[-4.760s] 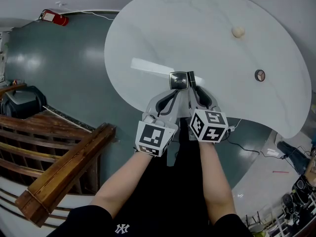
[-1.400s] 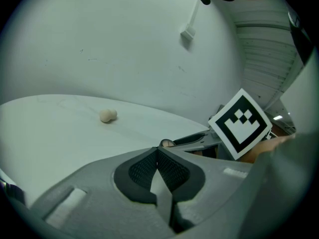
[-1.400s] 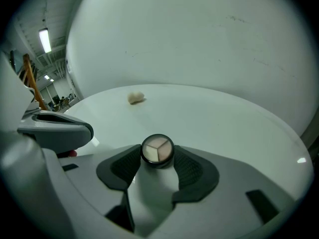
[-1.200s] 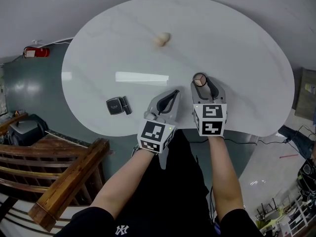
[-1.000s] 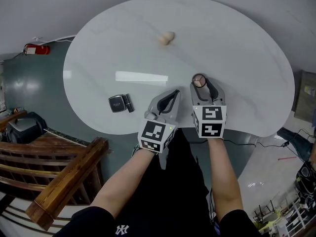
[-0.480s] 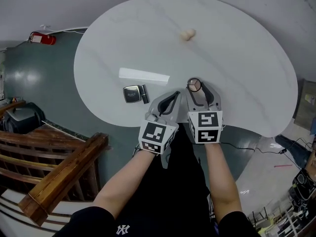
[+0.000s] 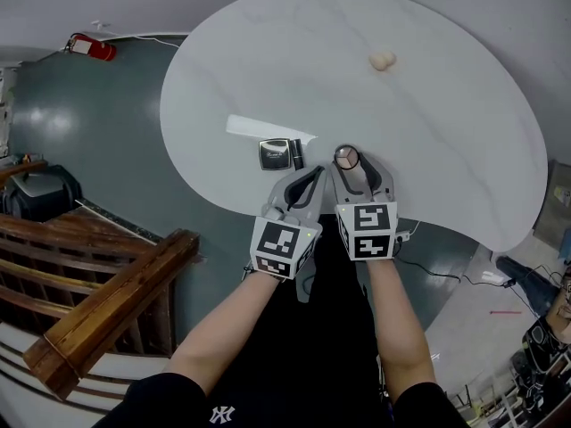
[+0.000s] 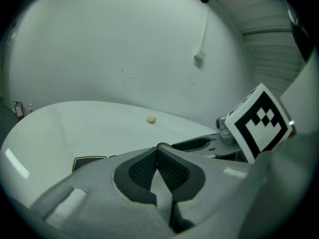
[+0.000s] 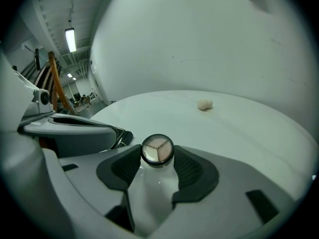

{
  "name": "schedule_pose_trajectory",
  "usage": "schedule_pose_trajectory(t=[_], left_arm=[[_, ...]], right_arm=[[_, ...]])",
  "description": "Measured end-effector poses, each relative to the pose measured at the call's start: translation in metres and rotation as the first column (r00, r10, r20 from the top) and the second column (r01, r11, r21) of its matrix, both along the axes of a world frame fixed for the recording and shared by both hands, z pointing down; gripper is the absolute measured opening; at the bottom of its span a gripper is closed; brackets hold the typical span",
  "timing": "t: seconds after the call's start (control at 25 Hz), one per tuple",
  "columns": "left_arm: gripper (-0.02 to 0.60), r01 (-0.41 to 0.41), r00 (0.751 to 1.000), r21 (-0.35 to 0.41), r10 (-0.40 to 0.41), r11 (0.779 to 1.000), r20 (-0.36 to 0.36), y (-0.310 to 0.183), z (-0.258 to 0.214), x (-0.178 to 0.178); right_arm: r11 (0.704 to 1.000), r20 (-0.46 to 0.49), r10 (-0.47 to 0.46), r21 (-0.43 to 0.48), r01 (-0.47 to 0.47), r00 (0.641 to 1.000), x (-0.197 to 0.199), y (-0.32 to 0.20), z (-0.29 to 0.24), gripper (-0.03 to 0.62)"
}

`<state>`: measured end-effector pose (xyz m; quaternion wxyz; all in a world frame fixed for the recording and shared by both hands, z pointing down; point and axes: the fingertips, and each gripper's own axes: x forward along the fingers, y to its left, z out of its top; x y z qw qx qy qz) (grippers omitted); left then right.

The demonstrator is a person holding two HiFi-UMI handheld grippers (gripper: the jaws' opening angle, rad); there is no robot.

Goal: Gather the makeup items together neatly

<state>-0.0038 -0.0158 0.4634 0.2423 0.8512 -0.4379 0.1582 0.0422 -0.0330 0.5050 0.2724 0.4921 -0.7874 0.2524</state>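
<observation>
On the white table, a square black compact lies with a dark lipstick right beside it. My right gripper is shut on a small round compact, whose three-part lid shows between the pads, just right of the lipstick. My left gripper is shut and empty, its tip below and right of the lipstick; its pads meet. The black compact shows left of the jaws. A beige makeup sponge sits alone at the far side, visible too as the sponge and the sponge.
The table's near edge runs just under both grippers. A wooden railing stands at the lower left and a red extinguisher lies on the floor at the upper left. Cables trail on the floor to the right.
Both grippers have moved left together, the right one carrying the round compact, and now stand close to the black compact and lipstick. The sponge has fallen away to the right.
</observation>
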Motion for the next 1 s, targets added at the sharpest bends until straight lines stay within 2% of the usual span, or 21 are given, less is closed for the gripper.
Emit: schedule_pose_trajectory(t=[0.24, 0.6, 1.0], left_arm=[[0.009, 0.017, 1.000, 0.003, -0.017, 1.000, 0.007, 0.006, -0.001, -0.026], [0.009, 0.030, 1.000, 0.004, -0.030, 1.000, 0.003, 0.009, -0.002, -0.050], [0.009, 0.029, 1.000, 0.007, -0.029, 1.000, -0.006, 0.004, -0.002, -0.056]], right_arm=[[0.999, -0.001, -0.036, -0.022, 0.036, 0.999, -0.032, 0.006, 0.012, 0.215], [0.997, -0.017, -0.045, -0.056, 0.044, 0.999, -0.056, 0.014, 0.027, 0.215], [0.997, -0.029, -0.035, -0.064, 0.033, 0.999, -0.059, 0.010, 0.032, 0.215]])
